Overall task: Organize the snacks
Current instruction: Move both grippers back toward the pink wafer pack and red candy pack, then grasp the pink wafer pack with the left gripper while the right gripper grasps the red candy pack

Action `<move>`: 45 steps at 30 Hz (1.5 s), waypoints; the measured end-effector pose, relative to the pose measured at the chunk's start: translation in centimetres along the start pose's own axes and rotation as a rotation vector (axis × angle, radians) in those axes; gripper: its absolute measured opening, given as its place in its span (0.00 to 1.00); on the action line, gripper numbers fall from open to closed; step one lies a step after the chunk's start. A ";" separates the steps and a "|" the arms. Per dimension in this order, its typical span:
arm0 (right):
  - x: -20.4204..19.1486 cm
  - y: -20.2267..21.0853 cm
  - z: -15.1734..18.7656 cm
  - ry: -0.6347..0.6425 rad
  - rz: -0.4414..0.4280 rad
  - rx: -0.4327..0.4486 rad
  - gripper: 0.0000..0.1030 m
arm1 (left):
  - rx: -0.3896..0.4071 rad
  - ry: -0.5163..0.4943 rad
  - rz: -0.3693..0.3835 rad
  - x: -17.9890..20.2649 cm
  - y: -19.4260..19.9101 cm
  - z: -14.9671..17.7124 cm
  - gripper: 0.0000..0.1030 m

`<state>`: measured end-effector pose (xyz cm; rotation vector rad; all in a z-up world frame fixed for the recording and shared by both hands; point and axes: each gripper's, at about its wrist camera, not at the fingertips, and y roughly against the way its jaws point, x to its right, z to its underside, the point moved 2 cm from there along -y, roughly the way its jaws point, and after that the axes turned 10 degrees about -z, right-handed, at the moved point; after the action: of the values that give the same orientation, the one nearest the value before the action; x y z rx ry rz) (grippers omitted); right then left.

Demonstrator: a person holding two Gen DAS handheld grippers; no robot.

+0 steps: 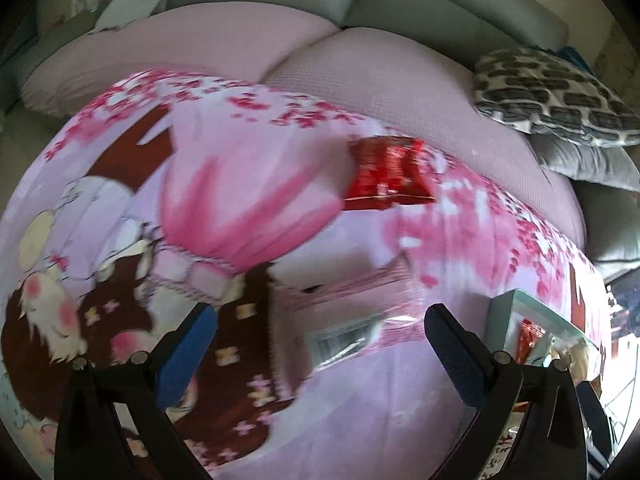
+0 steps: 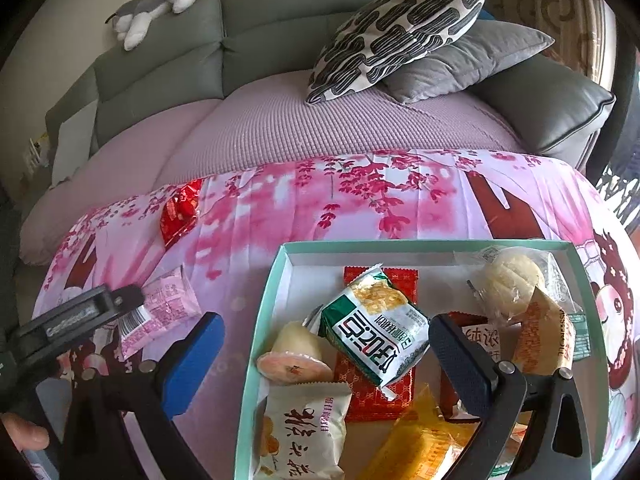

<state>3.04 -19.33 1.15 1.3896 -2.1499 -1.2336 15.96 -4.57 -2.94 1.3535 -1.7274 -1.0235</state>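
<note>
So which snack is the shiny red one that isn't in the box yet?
Find the flowery pink cloth in front of the sofa. Left of the teal box, near the cloth's far edge, lies the red foil packet. It sits alone, unlike the pale pink packet nearer the left gripper.

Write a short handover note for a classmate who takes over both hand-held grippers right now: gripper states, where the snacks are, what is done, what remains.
Left hand-held gripper: open, empty, poised over the pink packet on the floral cloth.
Right hand-held gripper: open, empty, above the teal-rimmed box.
Done: several snacks lie in the box, among them the green-and-white packet, a wrapped bun and an orange packet.
Left: the pink packet and the red packet, farther back on the cloth, are both outside the box. Probably take the pink one first, then the red.
</note>
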 end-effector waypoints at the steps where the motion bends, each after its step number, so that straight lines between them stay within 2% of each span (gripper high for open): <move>1: -0.1 0.0 0.0 0.003 0.001 0.000 1.00 | -0.001 -0.013 -0.006 0.5 -0.3 0.1 1.00; 7: -0.4 0.0 0.1 0.015 0.001 -0.006 1.00 | -0.030 0.002 -0.031 1.1 -2.4 -0.3 1.00; 10: -0.9 0.0 -0.5 0.033 -0.004 0.004 1.00 | -0.055 0.029 -0.007 0.7 -3.0 -0.6 0.99; 14: -1.9 -0.2 -1.8 0.062 0.001 0.023 1.00 | -0.084 0.038 0.022 0.6 -3.3 -0.5 0.86; 19: -3.1 -1.6 -3.1 0.055 -0.057 -0.006 1.00 | -0.098 0.034 0.049 0.5 -3.0 -0.5 0.78; 21: -3.8 -2.4 -3.8 0.043 -0.103 -0.026 1.00 | -0.100 0.047 0.056 0.1 -3.0 -0.6 0.76; 25: -5.6 -4.1 -5.5 0.043 -0.136 -0.066 1.00 | -0.083 0.097 0.041 -2.0 -2.8 -1.3 0.74; 29: -7.3 -6.6 -7.0 -0.007 -0.241 -0.114 1.00 | -0.048 0.162 0.036 -4.6 -2.6 -2.5 0.70; 34: -9.1 -11.1 -8.0 -0.007 -0.227 -0.188 1.00 | -0.016 0.236 0.024 -7.6 -2.6 -3.5 0.69; 38: -10.3 -13.9 -8.6 -0.020 -0.265 -0.218 0.99 | -0.022 0.261 0.035 -8.5 -2.8 -3.9 0.69; 41: -11.3 -15.7 -9.1 -0.008 -0.252 -0.228 0.94 | -0.029 0.255 0.037 -8.3 -3.0 -4.1 0.69; 45: -11.7 -17.4 -9.3 -0.033 -0.260 -0.254 0.77 | -0.035 0.261 0.051 -8.4 -3.3 -4.0 0.74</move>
<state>25.01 -16.86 -4.85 1.5780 -1.7954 -1.5702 22.62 2.51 -4.58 1.3489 -1.5344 -0.8060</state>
